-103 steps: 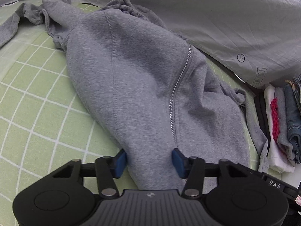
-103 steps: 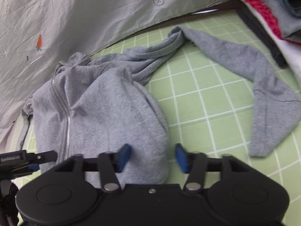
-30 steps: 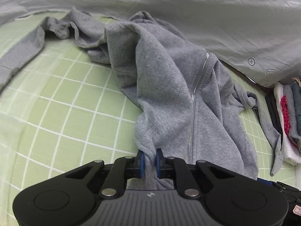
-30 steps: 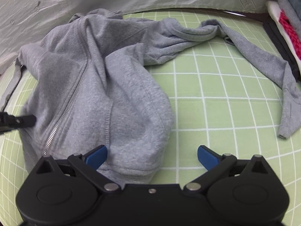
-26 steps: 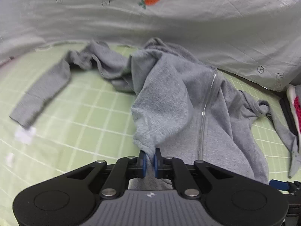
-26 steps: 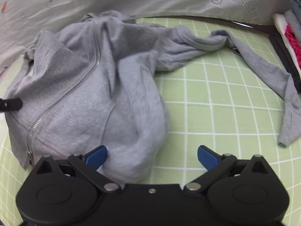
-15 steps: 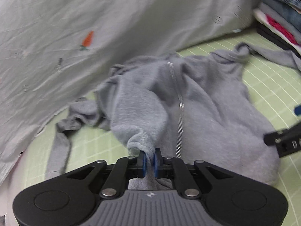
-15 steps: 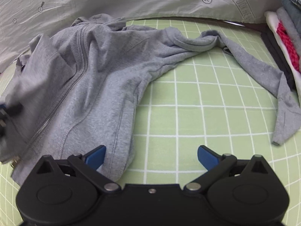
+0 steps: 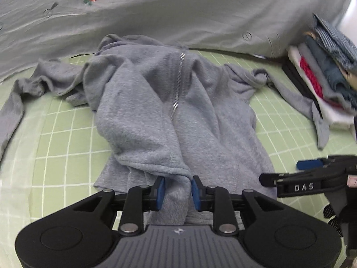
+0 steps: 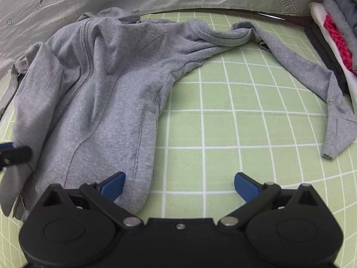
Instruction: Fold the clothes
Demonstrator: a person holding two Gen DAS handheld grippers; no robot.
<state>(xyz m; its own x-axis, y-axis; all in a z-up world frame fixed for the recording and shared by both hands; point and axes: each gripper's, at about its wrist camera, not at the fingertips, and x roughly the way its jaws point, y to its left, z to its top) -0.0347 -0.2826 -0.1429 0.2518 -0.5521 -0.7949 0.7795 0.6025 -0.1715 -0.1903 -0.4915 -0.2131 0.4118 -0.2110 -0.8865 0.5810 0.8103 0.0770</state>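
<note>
The grey hoodie [image 9: 178, 116] had been dragged round and lay zipper-up on the green checked mat [image 10: 245, 134]. The left gripper [image 9: 176, 189] had just been opening, hem apparently slack between its pads (blurred there), so spreading seemed done; the right gripper [image 10: 178, 184] gaped wide, empty.

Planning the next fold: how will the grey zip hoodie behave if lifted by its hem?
The grey zip hoodie would probably sag limply; it lies in soft folds. Its sleeves trail loose and would likely drag. The metal zipper may stiffen the front slightly.
</note>
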